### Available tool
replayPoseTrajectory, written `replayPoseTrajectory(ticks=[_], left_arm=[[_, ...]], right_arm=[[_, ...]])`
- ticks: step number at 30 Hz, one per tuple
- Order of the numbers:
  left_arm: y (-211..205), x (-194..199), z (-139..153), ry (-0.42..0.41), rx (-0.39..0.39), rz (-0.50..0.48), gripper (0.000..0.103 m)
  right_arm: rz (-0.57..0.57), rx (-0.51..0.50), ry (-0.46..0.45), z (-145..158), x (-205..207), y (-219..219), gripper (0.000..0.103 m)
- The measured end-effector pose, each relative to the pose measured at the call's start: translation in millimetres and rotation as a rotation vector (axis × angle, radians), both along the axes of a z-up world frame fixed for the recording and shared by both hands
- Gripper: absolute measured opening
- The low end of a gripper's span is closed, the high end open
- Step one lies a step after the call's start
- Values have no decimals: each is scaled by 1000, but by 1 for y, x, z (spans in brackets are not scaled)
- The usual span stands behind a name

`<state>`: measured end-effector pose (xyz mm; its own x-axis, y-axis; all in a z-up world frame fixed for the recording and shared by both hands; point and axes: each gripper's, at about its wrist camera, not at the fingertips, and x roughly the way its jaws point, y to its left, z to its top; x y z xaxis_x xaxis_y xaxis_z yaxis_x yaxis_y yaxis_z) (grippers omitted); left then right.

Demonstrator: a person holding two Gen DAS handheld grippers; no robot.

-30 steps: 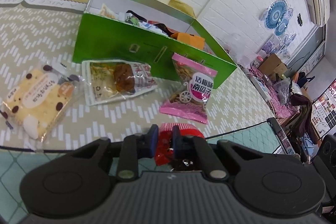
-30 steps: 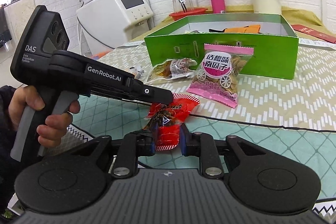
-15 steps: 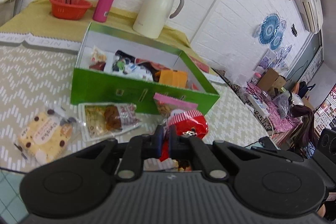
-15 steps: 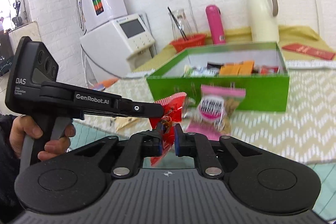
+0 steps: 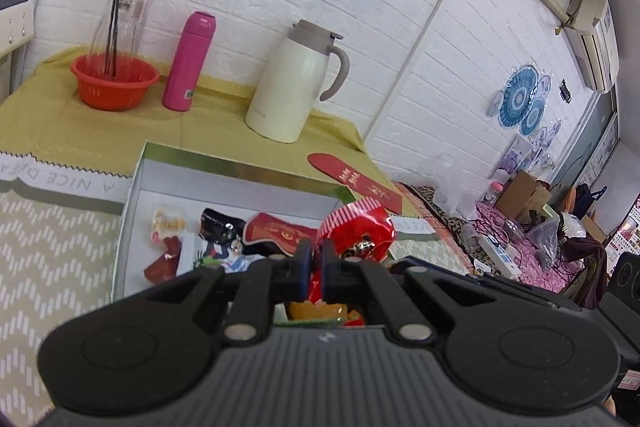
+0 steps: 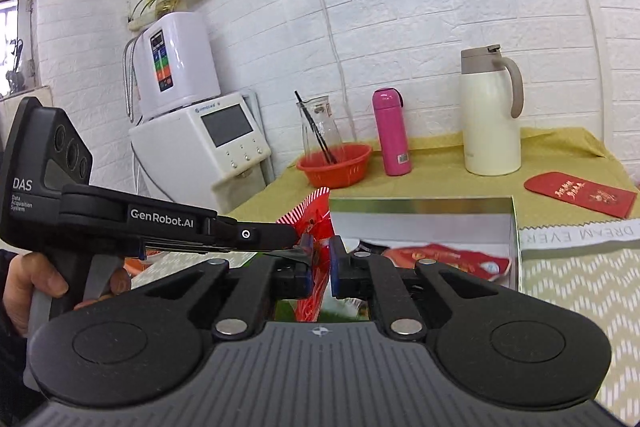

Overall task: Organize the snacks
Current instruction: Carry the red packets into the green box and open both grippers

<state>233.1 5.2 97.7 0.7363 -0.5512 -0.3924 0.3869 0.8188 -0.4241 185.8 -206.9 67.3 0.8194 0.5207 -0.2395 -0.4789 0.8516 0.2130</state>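
White brick wall backs a yellow-clothed table (image 5: 60, 123). From the left wrist view, along the table's far edge stand an orange basket (image 5: 115, 81), a pink flask (image 5: 189, 61) and a cream jug (image 5: 294, 81). Nearer lies the open box (image 5: 134, 195), with snack packets inside. The left gripper (image 5: 314, 259) is clamped on a red snack packet (image 5: 356, 233), held over the box's right end.

From the right wrist view, the right gripper (image 6: 320, 257) also pinches this red snack packet (image 6: 314, 223), with the left gripper (image 6: 256, 233) reaching in from the left. Behind is the box (image 6: 420, 205); a red envelope (image 6: 580, 193) lies near the table's right edge.
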Motion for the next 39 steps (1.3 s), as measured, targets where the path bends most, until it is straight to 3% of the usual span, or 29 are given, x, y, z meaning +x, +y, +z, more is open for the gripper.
replayPoseTrajectory(ticks=[6,16,20,26,27,28,29,30,31,32,33,36,39], left_arm=[[-4,36,-8,41,14,28,0],[-1,78,-46,146,40,70,0],[2,89,-61,179,42,76,0],[3,90,-60,176,37,67,0],[4,89,-59,175,31,63,0],[5,87,-58,171,19,63,0],[7,84,-56,163,6,67,11],[9,79,-52,148,-9,68,24],[11,75,-48,134,-21,78,61],[14,69,-44,115,-34,103,67],[16,61,-38,88,-40,131,67],[18,45,-25,45,-3,163,70],[17,28,-17,26,45,212,73]], right_arm=[[-5,3,23,-7,32,1,15],[-14,8,134,-40,76,7,18],[-30,-30,154,-51,85,12,23],[-38,-30,161,-55,91,10,23],[-38,-35,159,-54,90,10,24],[-37,-42,153,-53,89,10,32],[-39,-51,143,-51,87,10,35],[-41,-57,124,-49,83,10,51],[-42,-60,96,-46,79,9,82],[-46,-63,72,-43,74,8,98],[-54,-69,47,-41,69,7,103],[-76,-114,-30,-34,53,6,103],[-97,-139,-51,-31,39,7,103]])
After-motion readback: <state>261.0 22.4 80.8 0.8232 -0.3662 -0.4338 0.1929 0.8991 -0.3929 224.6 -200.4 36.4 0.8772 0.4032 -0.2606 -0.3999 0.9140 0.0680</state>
